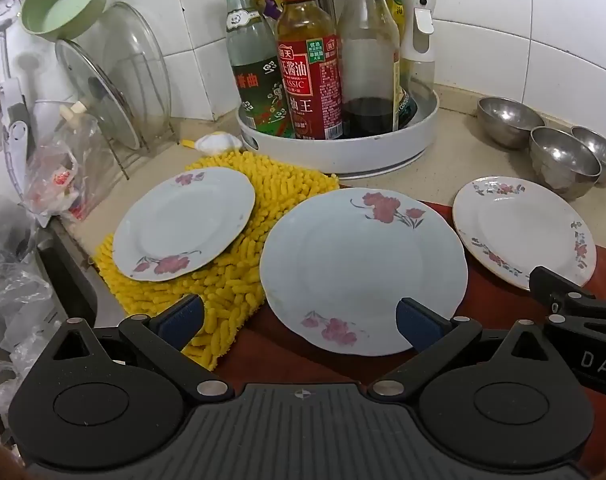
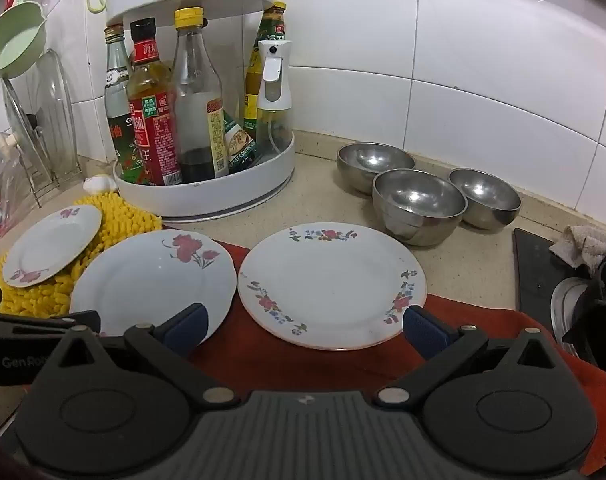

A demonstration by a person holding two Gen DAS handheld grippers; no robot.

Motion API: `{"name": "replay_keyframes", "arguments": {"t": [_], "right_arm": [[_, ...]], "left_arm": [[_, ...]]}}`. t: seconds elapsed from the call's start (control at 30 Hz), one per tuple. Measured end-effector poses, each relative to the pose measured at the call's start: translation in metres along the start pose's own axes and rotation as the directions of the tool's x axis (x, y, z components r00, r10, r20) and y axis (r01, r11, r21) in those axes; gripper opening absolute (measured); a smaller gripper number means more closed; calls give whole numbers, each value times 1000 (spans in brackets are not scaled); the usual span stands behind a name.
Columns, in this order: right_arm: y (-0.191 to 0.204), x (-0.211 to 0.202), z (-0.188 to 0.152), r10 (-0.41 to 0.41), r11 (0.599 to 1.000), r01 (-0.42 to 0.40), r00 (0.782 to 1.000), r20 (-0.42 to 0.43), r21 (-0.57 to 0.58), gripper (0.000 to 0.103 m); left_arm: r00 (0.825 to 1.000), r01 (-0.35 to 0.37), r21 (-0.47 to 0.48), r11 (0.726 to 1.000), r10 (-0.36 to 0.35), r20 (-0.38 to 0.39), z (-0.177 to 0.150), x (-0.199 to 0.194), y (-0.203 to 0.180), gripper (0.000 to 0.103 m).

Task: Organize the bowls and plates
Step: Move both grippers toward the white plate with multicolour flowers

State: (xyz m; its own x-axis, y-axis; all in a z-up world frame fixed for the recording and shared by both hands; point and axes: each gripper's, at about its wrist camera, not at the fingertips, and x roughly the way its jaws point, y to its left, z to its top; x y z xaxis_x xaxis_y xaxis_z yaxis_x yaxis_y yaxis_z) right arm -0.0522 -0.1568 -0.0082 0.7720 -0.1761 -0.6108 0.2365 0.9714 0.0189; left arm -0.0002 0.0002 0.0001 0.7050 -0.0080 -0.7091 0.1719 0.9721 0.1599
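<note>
Three flowered white plates lie on the counter. A small plate rests on a yellow mat. A large plate sits in the middle on a red cloth. A third plate lies to the right. Three steel bowls stand behind it. My left gripper is open and empty, at the large plate's near edge. My right gripper is open and empty, at the third plate's near edge.
A white turntable rack with sauce bottles stands at the back. A glass lid rack and plastic bags are at the left. A stove with a rag is at the right.
</note>
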Motion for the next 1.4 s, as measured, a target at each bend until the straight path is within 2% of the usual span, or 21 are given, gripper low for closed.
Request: {"name": "replay_keyframes", "arguments": {"t": [0.63, 0.9, 1.03, 1.23, 1.4], "right_arm": [[-8, -26, -6, -41, 998, 38, 997, 59, 53, 100], [-11, -33, -18, -57, 996, 54, 997, 46, 74, 100], [-15, -44, -22, -79, 993, 73, 995, 66, 89, 100], [-18, -48, -29, -114, 988, 109, 992, 45, 113, 100], [-24, -50, -29, -189, 967, 180, 982, 32, 183, 100]], "left_arm": [[995, 94, -12, 996, -94, 16, -1, -9, -3, 103], [992, 122, -24, 992, -122, -12, -8, -12, -4, 103], [985, 170, -40, 985, -171, -27, -18, -19, -2, 103], [971, 232, -13, 973, -232, -61, -22, -16, -4, 103], [961, 275, 81, 958, -272, -52, -6, -12, -11, 103]]}}
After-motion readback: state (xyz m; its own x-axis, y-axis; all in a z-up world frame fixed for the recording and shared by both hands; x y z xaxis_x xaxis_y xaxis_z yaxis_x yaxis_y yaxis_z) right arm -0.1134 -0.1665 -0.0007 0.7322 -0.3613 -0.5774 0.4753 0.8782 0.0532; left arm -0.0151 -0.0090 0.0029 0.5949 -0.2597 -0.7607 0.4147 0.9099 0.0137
